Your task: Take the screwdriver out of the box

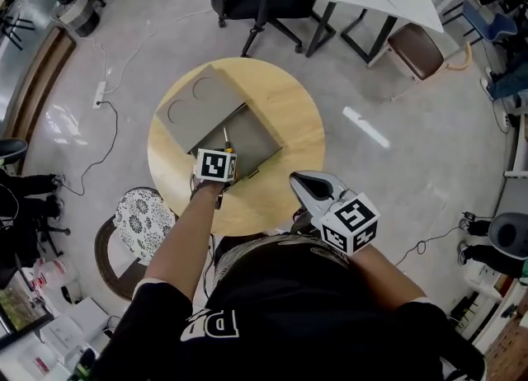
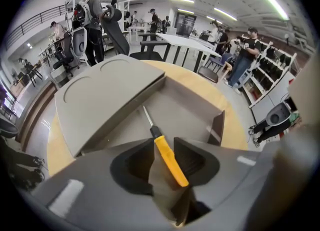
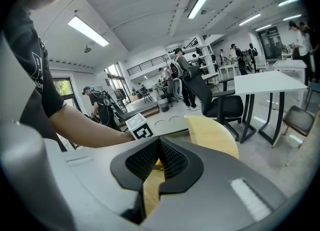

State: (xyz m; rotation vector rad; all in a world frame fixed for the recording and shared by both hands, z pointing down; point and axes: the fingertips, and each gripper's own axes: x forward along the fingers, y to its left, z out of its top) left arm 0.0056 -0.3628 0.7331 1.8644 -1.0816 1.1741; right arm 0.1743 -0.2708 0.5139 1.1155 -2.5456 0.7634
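Though half hidden overhead, screwdriver (image 2: 167, 157) between parted fingers (image 2: 135, 166) of left gripper (image 2: 162, 147).

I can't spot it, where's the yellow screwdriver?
In the left gripper view, the screwdriver lies inside the open box, between the left gripper's open jaws.

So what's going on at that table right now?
A person works a gripper in each hand at a round wooden table. The grey box lies open, its lid flipped back, and a yellow-handled screwdriver lies on its floor. The left gripper is down at the box, jaws open on either side of the handle without pressing on it. The right gripper hangs back by the table's near edge, jaws together and empty. The screwdriver isn't gripped yet.
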